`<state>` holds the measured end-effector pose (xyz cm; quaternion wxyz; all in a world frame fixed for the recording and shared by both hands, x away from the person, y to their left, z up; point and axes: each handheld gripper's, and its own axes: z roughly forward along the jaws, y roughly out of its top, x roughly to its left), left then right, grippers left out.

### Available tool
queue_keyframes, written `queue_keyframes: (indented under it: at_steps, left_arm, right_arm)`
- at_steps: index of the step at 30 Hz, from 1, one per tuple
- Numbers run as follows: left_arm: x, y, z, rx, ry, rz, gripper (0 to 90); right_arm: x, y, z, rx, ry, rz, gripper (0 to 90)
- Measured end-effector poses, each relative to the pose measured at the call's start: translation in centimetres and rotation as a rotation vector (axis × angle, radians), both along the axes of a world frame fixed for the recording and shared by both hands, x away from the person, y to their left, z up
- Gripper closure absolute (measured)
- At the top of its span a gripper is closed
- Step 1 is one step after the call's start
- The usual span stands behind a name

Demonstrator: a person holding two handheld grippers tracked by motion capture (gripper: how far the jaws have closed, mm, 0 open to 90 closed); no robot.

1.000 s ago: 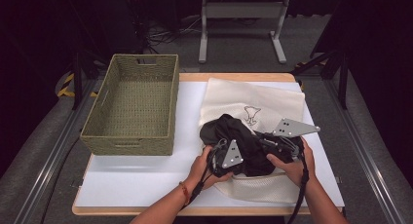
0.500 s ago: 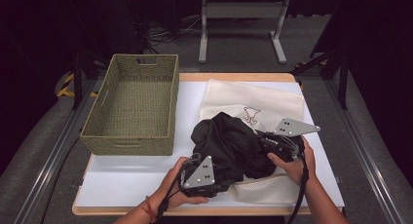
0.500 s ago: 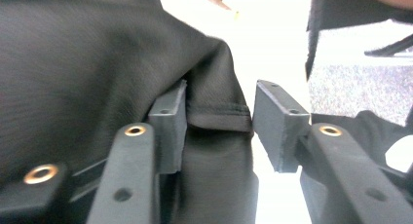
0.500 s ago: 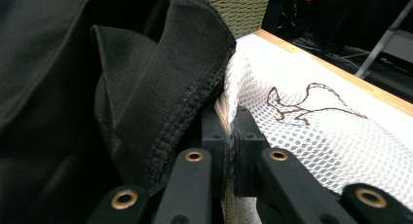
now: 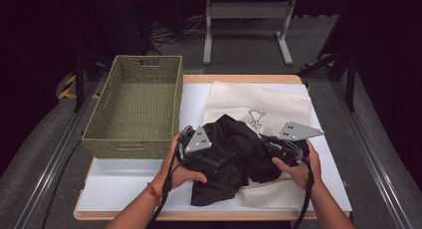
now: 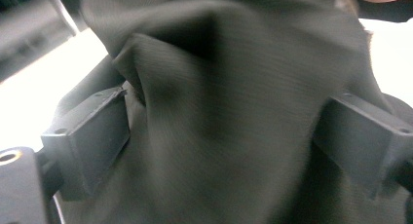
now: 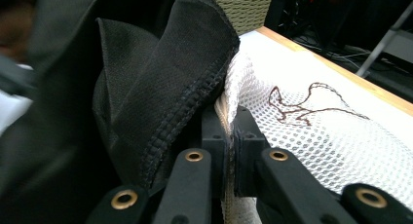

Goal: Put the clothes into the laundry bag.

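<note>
High view, left to right: woven basket (image 5: 133,107) sits along the left edge of the surface (image 5: 129,189), well apart from the work. Left tool (image 5: 211,162) is next, pushed into the black garment (image 5: 234,159) from its left side. Left tool view has the jaws spread wide with black cloth (image 6: 234,112) bunched between them, not clamped.

Garment lies near the front edge, about mid-surface, piled over the mouth of the white mesh bag (image 5: 259,102). Bag's long axis runs from front edge to back edge, with the closed end toward the back.

Right tool (image 5: 271,145) sits at the garment's right side. Right tool view: jaws pressed together, pinching the mesh bag's edge (image 7: 234,95), with the garment hem (image 7: 195,95) just left of the pinch.

Key relation: garment is directly ahead of the left tool, bag opening just right of it and held up by the right tool. My read: left tool is the nearer one to stuff cloth rightward and back into the bag.
</note>
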<state>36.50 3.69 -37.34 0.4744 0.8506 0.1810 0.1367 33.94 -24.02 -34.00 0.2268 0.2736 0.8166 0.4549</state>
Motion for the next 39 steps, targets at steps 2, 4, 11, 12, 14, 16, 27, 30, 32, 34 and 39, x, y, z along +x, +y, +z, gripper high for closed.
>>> queue_keyframes:
  at_steps: [2,4,11,12,14,16,27,30,32,34,39]
  left_arm:
    - [0.2,-1.3,-0.4,0.061,-0.017,-0.018,17.8]
    - [0.0,-1.8,-0.5,0.086,-0.039,-0.026,29.6]
    - [-3.0,-2.7,-2.0,0.186,-0.222,-0.158,64.7]
    - [-3.5,-3.0,-2.2,0.215,-0.240,-0.199,65.0]
    - [-4.5,-3.8,-2.7,0.252,-0.268,-0.248,65.3]
    - [-4.7,-4.7,-2.9,0.278,-0.277,-0.229,65.3]
    - [-0.7,-6.7,-3.2,0.210,-0.279,0.042,65.8]
    - [0.4,-6.6,-3.3,0.177,-0.277,0.097,65.7]
    - [1.3,-5.9,-3.3,0.121,-0.226,0.104,65.6]
    - [1.6,-5.5,-3.2,0.100,-0.205,0.095,64.7]
    - [1.4,-4.0,-2.8,0.033,-0.124,0.015,54.7]
  right_arm:
    - [0.0,0.0,-0.1,-0.009,0.000,0.000,86.2]
    - [0.0,0.0,-0.1,-0.016,0.001,-0.003,86.2]
    - [0.4,-1.0,0.0,0.020,0.007,-0.053,86.0]
    - [0.4,-1.1,0.1,0.027,0.006,-0.060,86.0]
    - [0.5,-1.2,0.3,0.053,0.001,-0.063,86.1]
    - [0.4,-1.1,0.7,0.063,-0.014,-0.056,86.3]
    - [-1.4,0.3,1.9,0.095,-0.012,0.072,86.5]
    - [-1.5,0.3,1.7,0.081,0.001,0.082,86.5]
    - [-1.6,0.3,1.6,0.075,0.006,0.084,86.4]
    - [-1.6,0.3,1.3,0.056,0.019,0.088,86.4]
    - [-1.5,0.3,0.4,0.013,0.054,0.096,86.3]
